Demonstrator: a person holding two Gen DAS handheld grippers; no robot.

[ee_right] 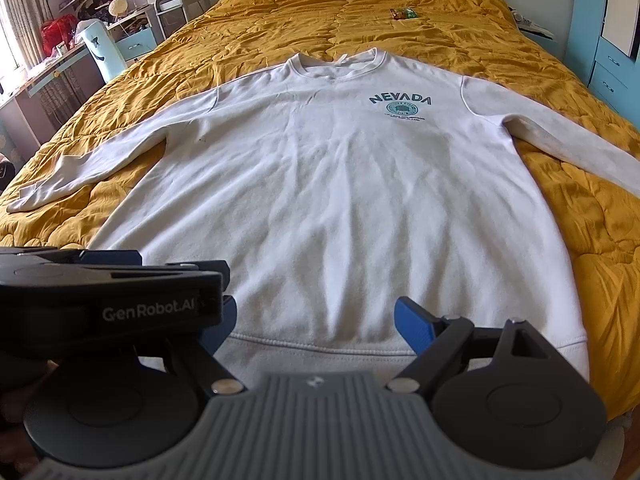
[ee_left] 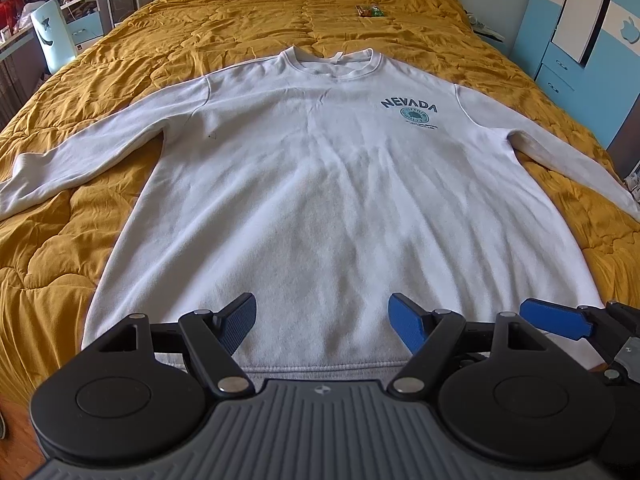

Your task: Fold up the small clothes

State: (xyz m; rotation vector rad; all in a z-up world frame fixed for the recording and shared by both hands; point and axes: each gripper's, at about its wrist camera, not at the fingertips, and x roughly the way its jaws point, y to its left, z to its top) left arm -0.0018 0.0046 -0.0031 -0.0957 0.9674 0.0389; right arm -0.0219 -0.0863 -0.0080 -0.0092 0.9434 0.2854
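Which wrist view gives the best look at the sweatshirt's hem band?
The right wrist view: the hem band shows as a broad strip between the open right gripper fingers. In the left wrist view only a thin grey strip of hem shows above the left gripper.

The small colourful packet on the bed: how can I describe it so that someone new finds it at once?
Start from the large mustard-yellow quilt that covers the bed. A white sweatshirt lies spread flat on it. Look past its collar toward the far end: the small packet lies alone there on the bare quilt, apart from the sweatshirt. It is the only red-and-green thing on the yellow fabric.
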